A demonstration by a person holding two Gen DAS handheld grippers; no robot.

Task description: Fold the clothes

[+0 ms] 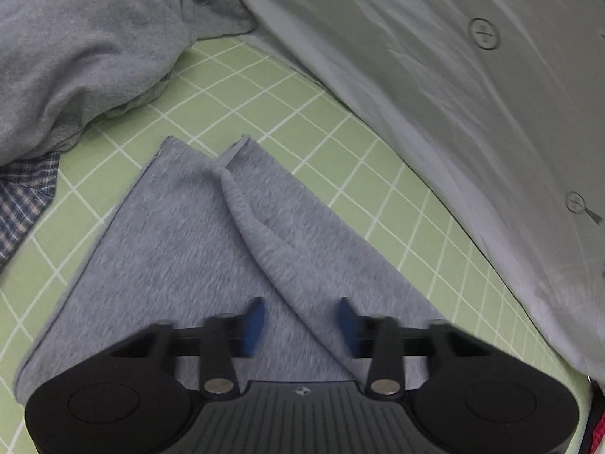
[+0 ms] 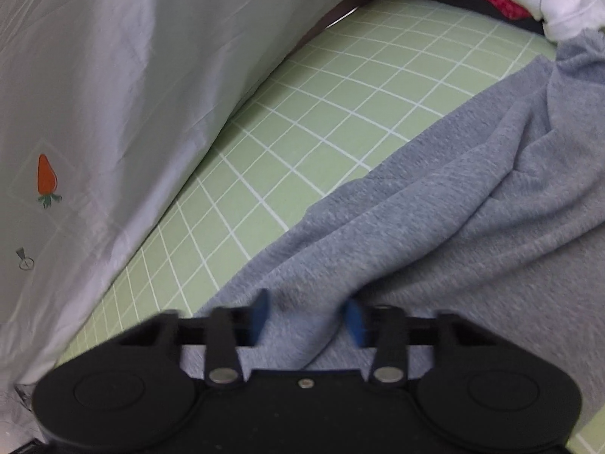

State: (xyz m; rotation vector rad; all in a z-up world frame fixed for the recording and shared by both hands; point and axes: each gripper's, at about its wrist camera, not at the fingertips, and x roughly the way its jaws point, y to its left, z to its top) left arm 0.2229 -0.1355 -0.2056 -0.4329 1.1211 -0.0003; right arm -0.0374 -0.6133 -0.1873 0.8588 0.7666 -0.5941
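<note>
At the bottom of both views my left gripper (image 1: 300,319) and right gripper (image 2: 306,317) hang with fingers spread, holding nothing, just over the grey garment (image 1: 181,249) lying on the green grid mat (image 1: 264,90). I'd pinch both layers by the centre ridge (image 1: 245,208) and keep the edges level. Farther up I count one grey heap (image 1: 75,56) upper left, one plaid piece (image 1: 22,196), one pale sheet (image 1: 453,75).
</note>
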